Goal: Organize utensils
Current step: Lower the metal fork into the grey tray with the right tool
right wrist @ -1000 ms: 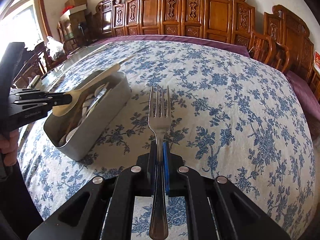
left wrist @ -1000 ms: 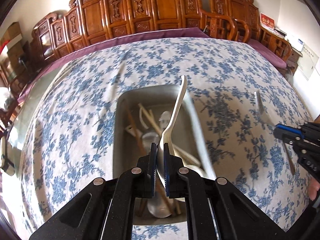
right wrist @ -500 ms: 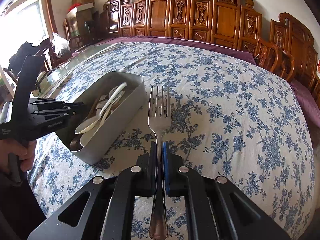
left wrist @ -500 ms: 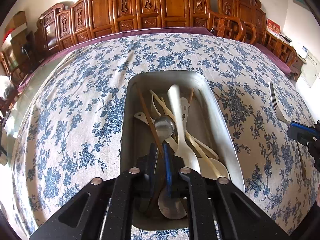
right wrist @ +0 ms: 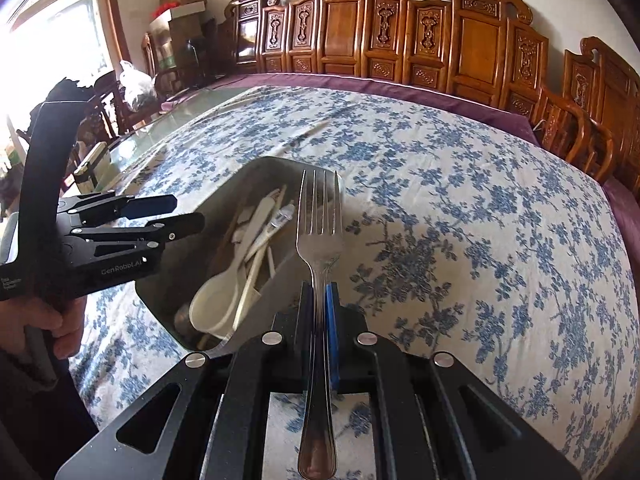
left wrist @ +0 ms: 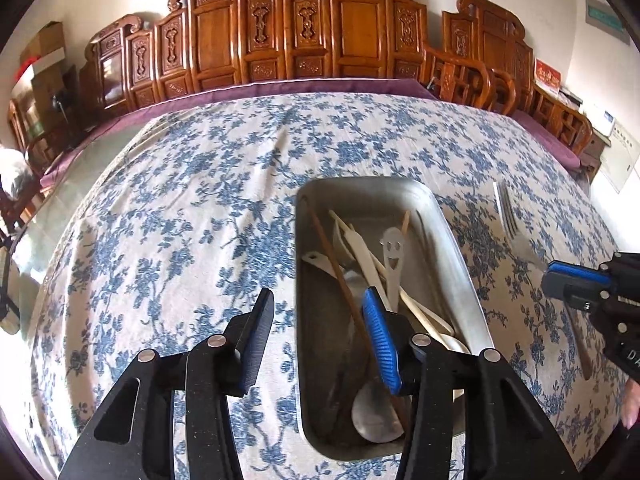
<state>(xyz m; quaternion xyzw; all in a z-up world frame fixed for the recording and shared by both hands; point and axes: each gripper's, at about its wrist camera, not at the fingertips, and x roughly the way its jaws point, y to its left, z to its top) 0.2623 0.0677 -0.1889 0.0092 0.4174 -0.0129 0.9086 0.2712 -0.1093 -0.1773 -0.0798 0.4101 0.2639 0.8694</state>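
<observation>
- Your left gripper [left wrist: 316, 320] has just been opening, nothing between its jaws; spoons and chopsticks already lie in the tray [left wrist: 452, 236].
- Your right gripper [right wrist: 319, 312] pinches a fork [right wrist: 319, 216] above the tray's edge; it's not in yet.

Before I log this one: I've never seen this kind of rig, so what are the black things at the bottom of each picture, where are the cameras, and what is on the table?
There is no robot here. A person holds a handheld two-finger tool in each hand, and each tool carries a wide-angle camera looking out along its fingers, so you see the fingers at the bottom of each picture.

In the left camera's view, the left tool is open with nothing between its fingers; its jaws have just been opening. It hangs at the metal tray, which holds spoons and chopsticks, including a white spoon.

In the right camera's view, the right tool is shut on a metal fork, tines forward, beside the tray. Everything sits on a blue-flowered tablecloth, with carved wooden chairs behind.
</observation>
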